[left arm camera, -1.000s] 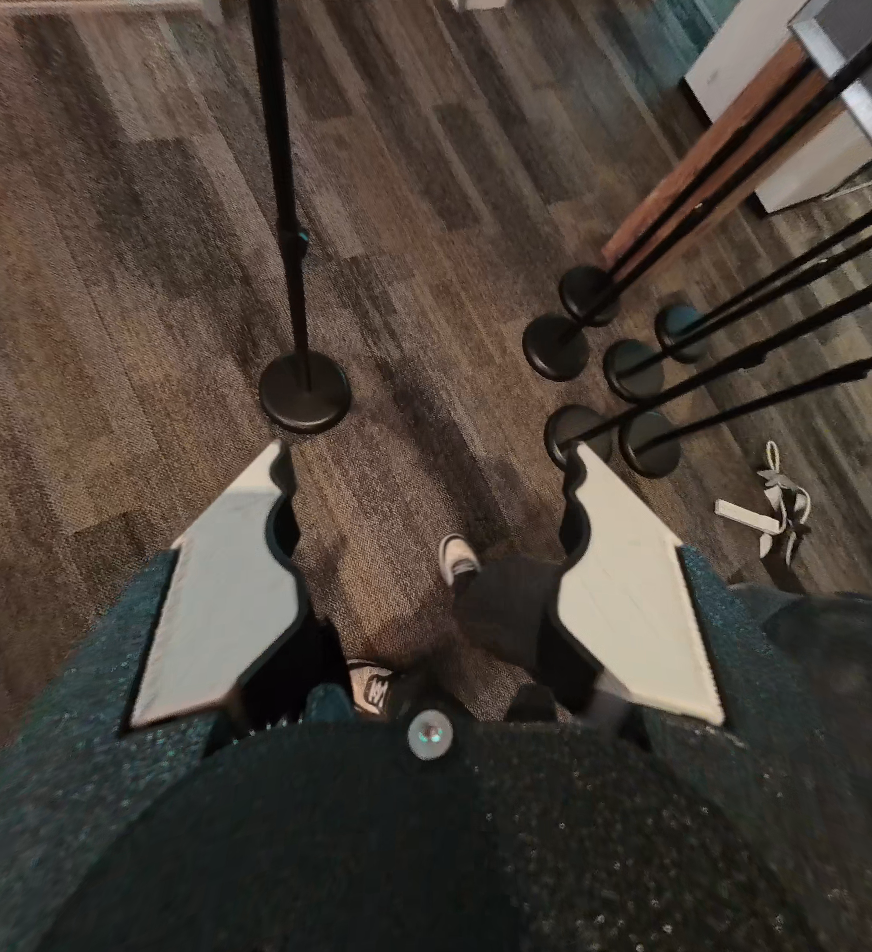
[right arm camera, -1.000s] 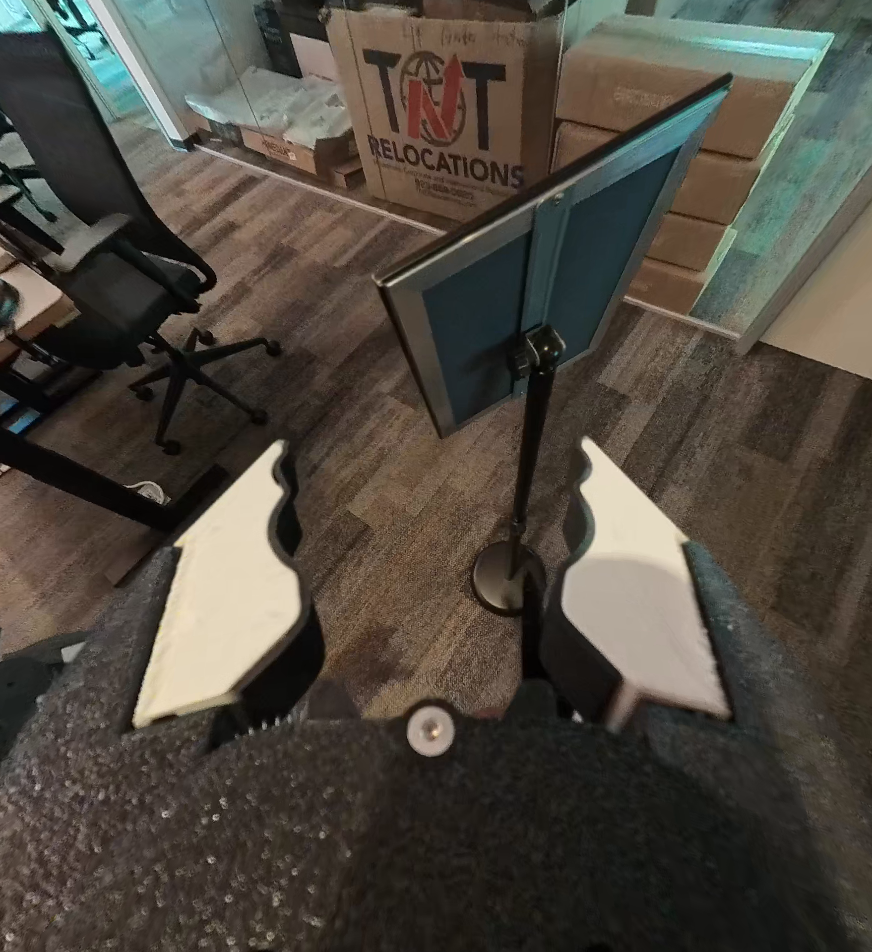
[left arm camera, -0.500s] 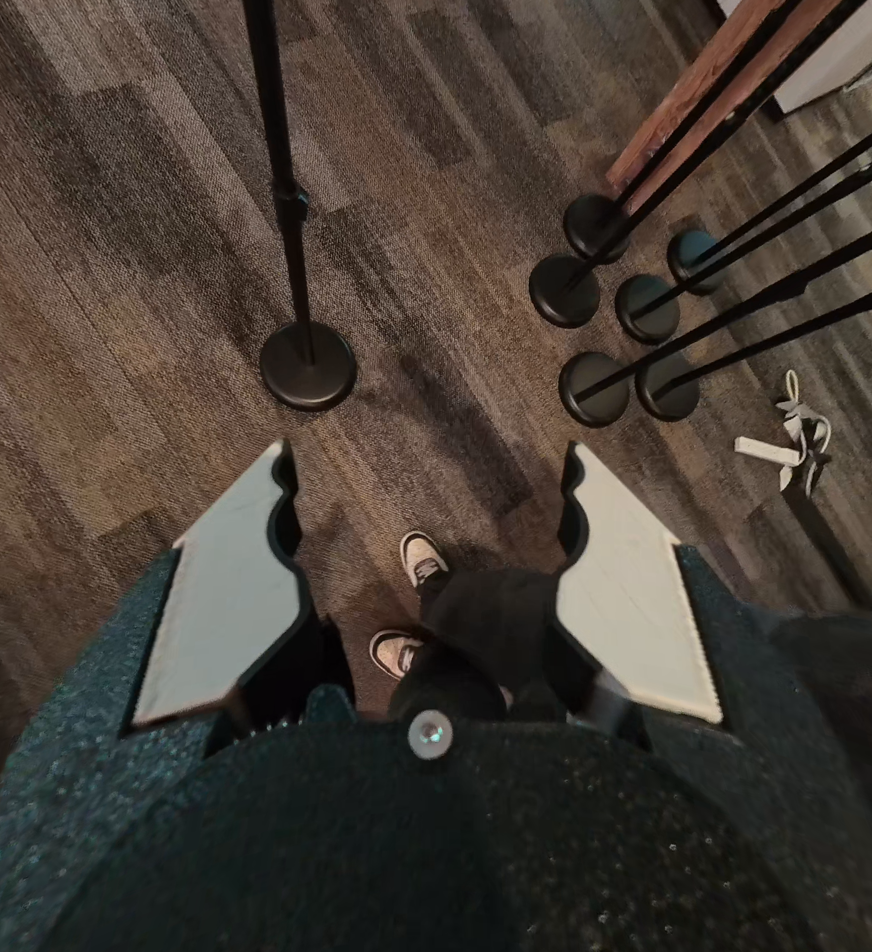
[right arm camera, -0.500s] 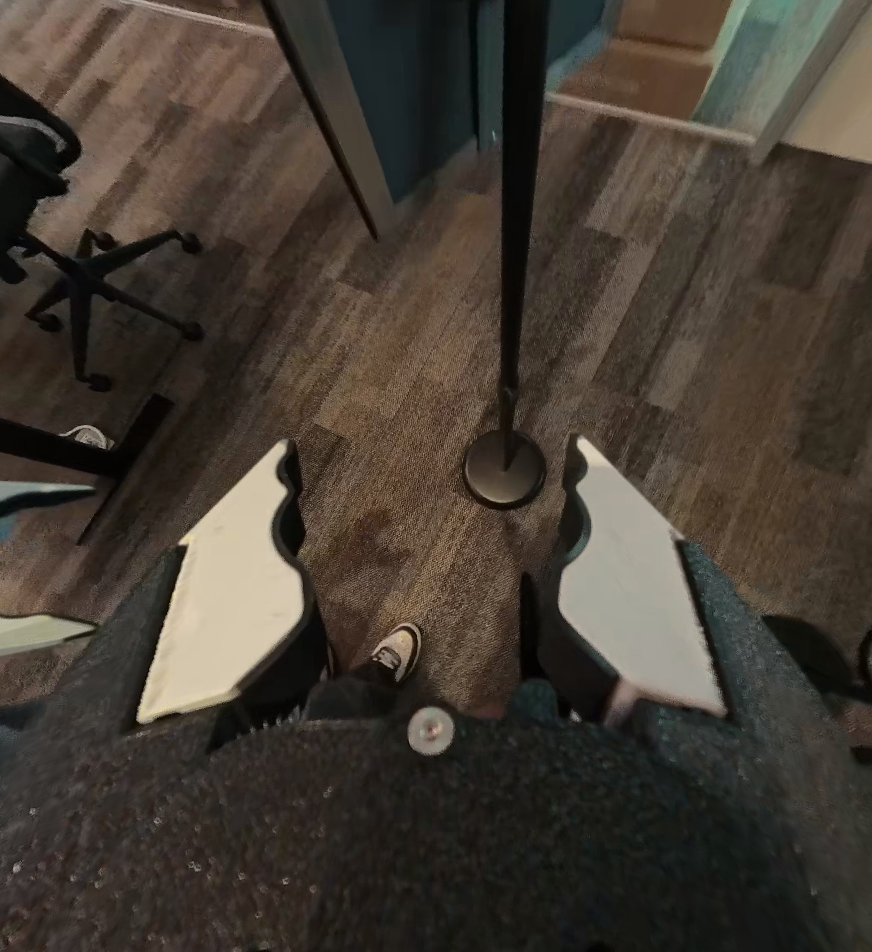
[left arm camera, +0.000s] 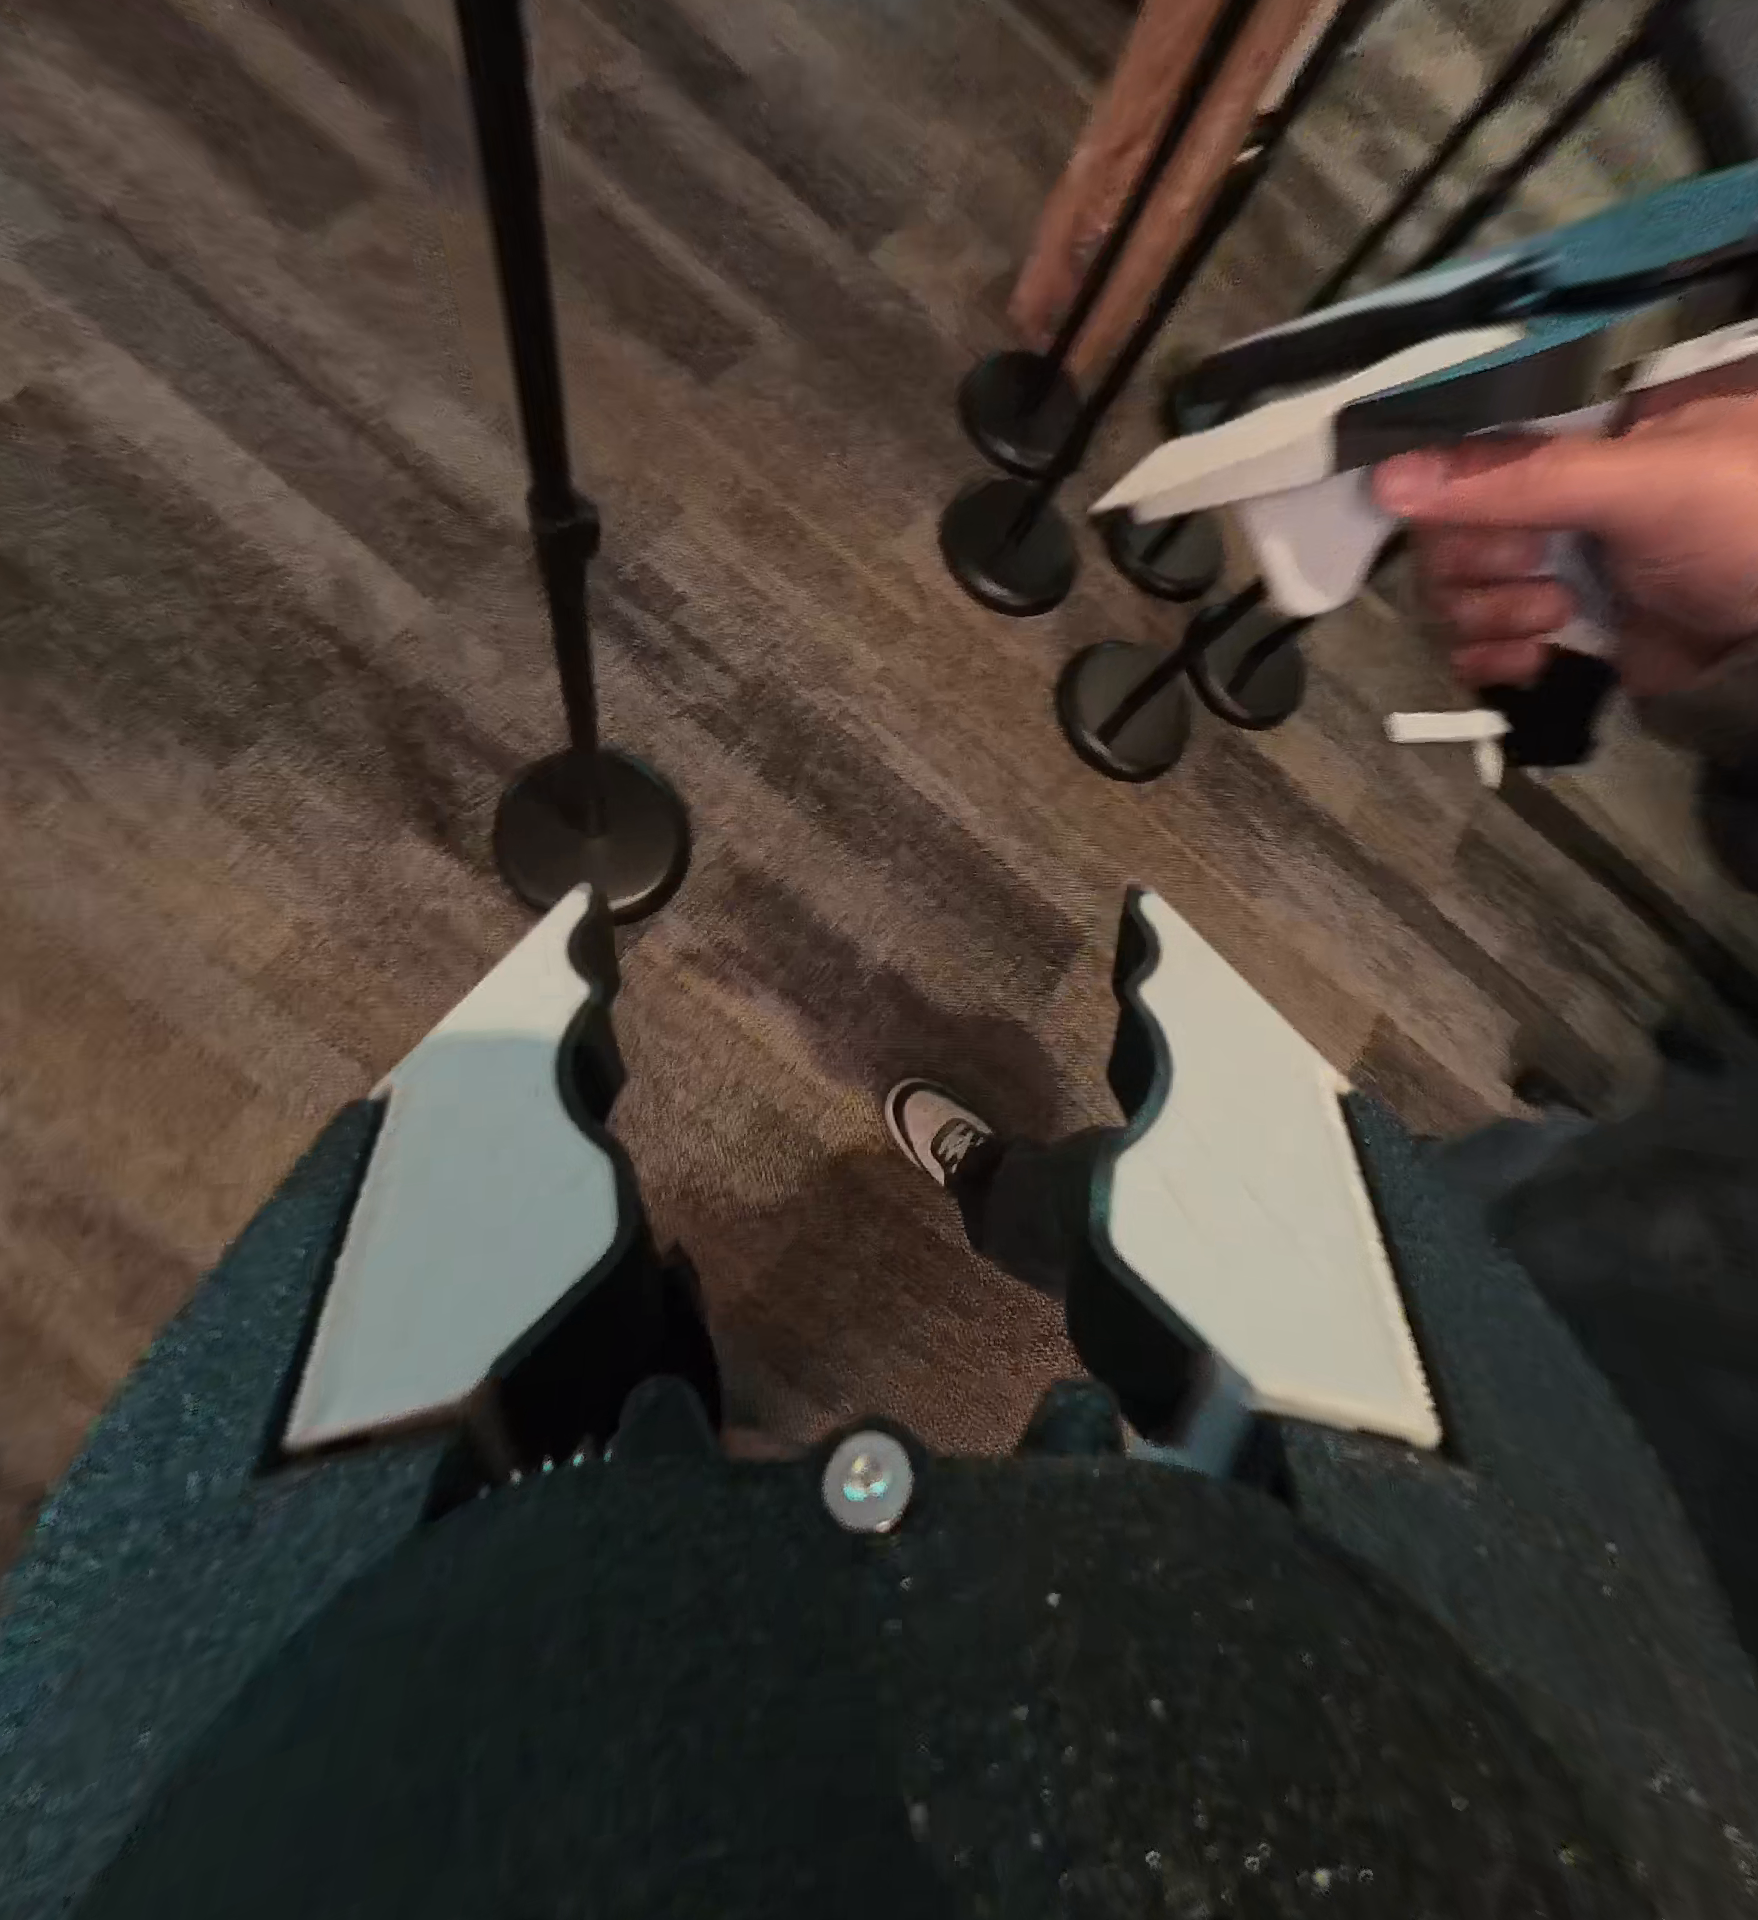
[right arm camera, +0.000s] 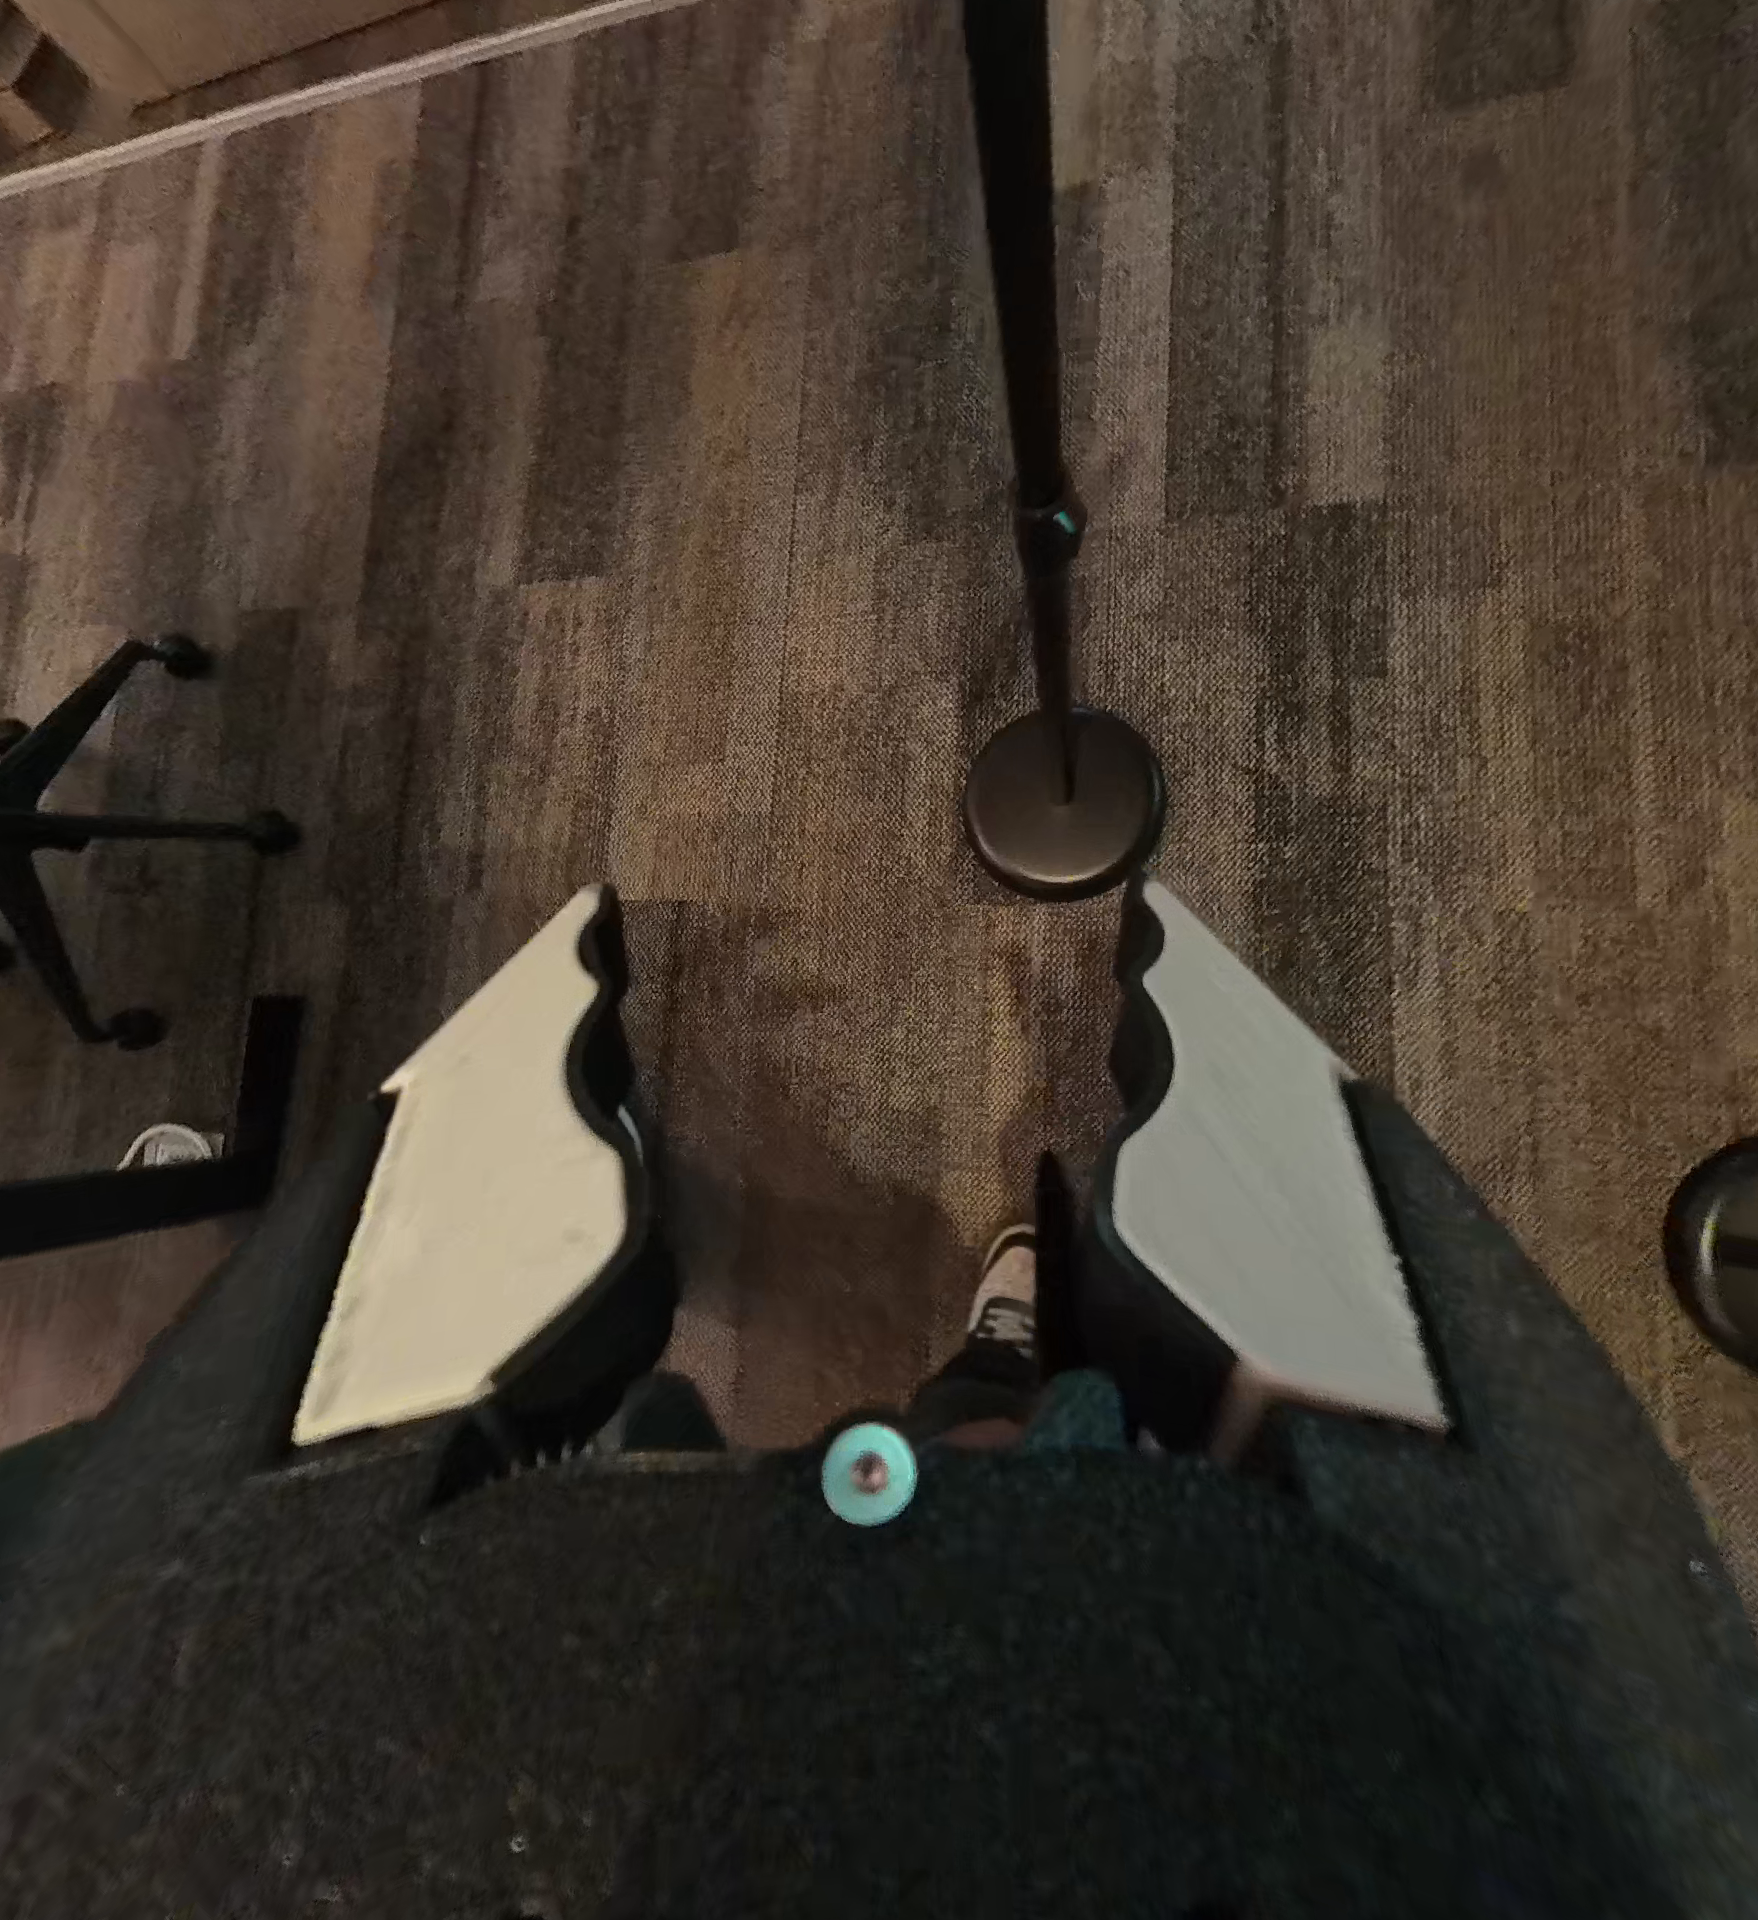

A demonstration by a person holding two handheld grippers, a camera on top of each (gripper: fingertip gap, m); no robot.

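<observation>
Both tongs point down at the floor, spread wide and holding nothing. The left tongs (left arm camera: pixel 859 920) hang over carpet with a black stand base (left arm camera: pixel 591 831) just beyond the left fingertip; swinging that way could knock its pole (left arm camera: pixel 532 343) over. The right tongs (right arm camera: pixel 870 904) hover close to the same kind of base (right arm camera: pixel 1062 805), and a shoe (right arm camera: pixel 1005 1288) below might, I think, catch it. Striped brown carpet (right arm camera: pixel 646 520) covers the room; a chair base (right arm camera: pixel 33 831) sits toward the left edge, clustered stand bases (left arm camera: pixel 1124 623) toward the right.

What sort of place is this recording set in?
Probably an office: patterned carpet tiles, an office chair's wheeled base beside a desk leg, and black round-based pole stands clustered together.
</observation>
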